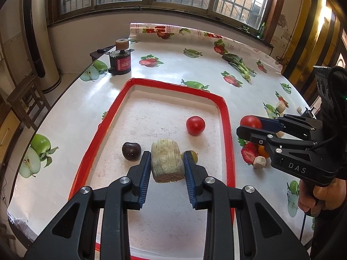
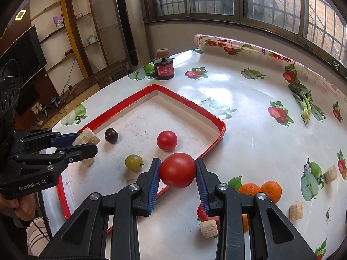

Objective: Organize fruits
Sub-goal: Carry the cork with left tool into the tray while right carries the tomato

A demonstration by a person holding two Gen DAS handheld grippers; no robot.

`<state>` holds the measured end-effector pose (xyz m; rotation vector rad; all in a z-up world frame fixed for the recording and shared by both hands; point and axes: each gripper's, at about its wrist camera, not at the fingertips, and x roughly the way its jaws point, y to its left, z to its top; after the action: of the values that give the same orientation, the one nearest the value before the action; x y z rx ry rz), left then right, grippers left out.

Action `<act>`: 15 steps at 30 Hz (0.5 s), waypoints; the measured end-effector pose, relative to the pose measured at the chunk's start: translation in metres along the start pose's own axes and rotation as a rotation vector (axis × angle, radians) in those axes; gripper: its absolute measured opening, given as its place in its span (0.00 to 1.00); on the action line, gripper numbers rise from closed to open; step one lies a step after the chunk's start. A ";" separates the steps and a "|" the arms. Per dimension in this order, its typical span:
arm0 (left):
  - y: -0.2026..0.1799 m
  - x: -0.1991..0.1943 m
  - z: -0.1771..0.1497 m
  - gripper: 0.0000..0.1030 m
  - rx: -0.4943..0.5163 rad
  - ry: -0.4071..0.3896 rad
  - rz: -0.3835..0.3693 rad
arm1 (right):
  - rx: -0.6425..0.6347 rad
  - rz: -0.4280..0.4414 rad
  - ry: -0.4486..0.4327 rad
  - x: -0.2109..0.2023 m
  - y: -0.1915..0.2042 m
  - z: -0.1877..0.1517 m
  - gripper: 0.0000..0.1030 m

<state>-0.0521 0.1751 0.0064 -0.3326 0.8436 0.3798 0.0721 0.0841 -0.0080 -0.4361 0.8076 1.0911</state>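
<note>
The left gripper (image 1: 167, 162) is clamped on a beige, rough block (image 1: 167, 161) and holds it above the near part of the red-rimmed tray (image 1: 225, 117); whether the block touches the tray floor I cannot tell. From the right wrist camera the same block (image 2: 86, 137) is partly covered by the black finger in front, so only its two ends show. The block hides most of the green grape (image 1: 194, 155) in the left view; in the right view the grape (image 2: 133, 162) lies free on the tray floor. A dark plum (image 1: 131, 151) lies just left of the block, apart from it; a tomato (image 1: 195, 125) lies further in, well apart from both.

The right gripper (image 2: 177, 170) is closed on a second tomato (image 2: 177, 170), held over the near right edge of the tray; the left view shows only a part of this fruit, the rest being behind the blue pad.

On the table (image 2: 238, 91), outside the tray, two oranges (image 2: 271, 189) are partly hidden by the right finger; a small cork piece (image 2: 208, 228) lies under it, also half covered. Two more cork pieces (image 2: 296, 211) lie to the right, near the table edge. A leafy green vegetable (image 2: 305, 104) lies far right; a black jar (image 2: 163, 70) stands behind the tray; its label is too small to read.
</note>
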 end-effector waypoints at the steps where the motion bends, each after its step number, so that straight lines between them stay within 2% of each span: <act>1: 0.001 0.002 0.002 0.26 0.001 0.001 0.003 | 0.000 0.001 0.002 0.003 0.000 0.002 0.32; 15: 0.014 0.042 0.042 0.26 0.001 0.028 0.053 | 0.002 0.006 0.014 0.044 -0.008 0.043 0.32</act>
<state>-0.0053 0.2136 -0.0015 -0.3153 0.8819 0.4250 0.1050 0.1362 -0.0143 -0.4404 0.8229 1.0934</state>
